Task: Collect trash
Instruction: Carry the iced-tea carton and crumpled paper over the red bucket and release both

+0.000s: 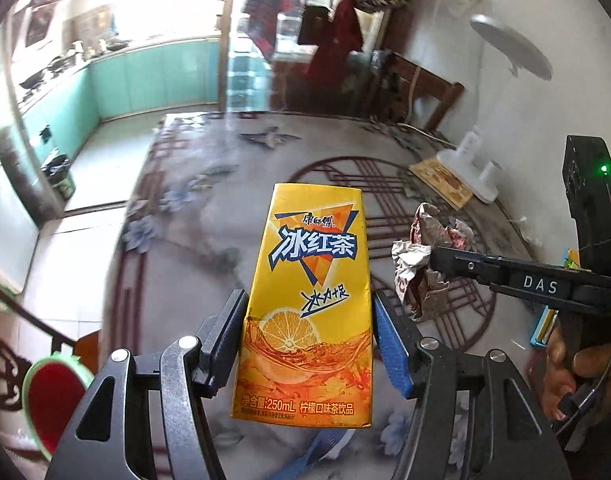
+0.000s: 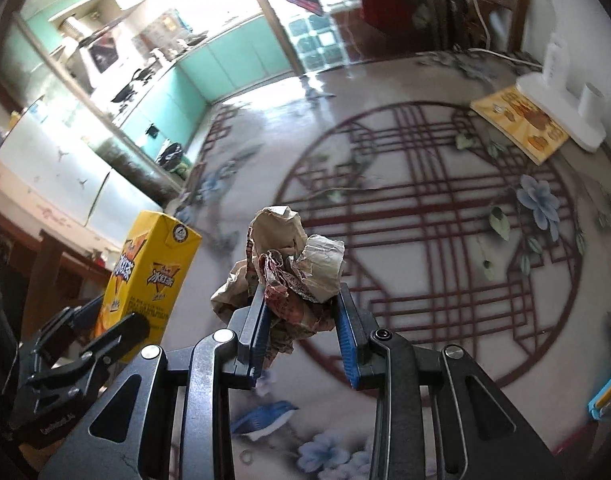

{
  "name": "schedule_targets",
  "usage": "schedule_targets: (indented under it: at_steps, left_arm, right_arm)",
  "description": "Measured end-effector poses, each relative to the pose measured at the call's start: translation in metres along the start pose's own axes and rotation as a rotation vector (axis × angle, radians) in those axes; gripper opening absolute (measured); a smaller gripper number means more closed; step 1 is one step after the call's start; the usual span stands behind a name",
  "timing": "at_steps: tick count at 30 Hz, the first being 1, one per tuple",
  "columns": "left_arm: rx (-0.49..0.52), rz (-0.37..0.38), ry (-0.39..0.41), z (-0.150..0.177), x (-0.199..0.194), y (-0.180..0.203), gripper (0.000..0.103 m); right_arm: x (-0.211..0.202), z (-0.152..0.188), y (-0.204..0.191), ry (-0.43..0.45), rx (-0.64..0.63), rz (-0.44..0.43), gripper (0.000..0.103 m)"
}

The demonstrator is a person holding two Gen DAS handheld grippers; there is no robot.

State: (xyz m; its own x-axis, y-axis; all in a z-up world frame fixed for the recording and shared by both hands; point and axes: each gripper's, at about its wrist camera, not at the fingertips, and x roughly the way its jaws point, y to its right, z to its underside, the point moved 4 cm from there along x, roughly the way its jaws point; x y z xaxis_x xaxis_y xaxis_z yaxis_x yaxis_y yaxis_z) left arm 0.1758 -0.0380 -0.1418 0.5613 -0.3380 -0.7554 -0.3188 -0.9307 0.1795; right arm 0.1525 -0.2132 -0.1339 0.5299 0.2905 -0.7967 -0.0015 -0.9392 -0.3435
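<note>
Yellow tea carton pinched between the left gripper fingers; crumpled paper wad pinched between the right gripper fingers.
Both pieces hung clear above the patterned desk, side by side. The wad sat loosely between the pads, so a jolt could probably shake it free; the slick carton might slide out.

The drink carton sits between the left gripper fingers, left of the crumpled wrapper (held in the right gripper), both above the rug.
</note>
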Motion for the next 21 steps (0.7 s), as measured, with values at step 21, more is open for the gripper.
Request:
schedule_targets:
  at_steps: [21]
  left_arm:
    - [-0.102, -0.046, 0.075, 0.053, -0.087, -0.075, 0.06]
  right_arm:
    - [-0.003, 0.045, -0.096, 0.002, -0.131, 0.003, 0.03]
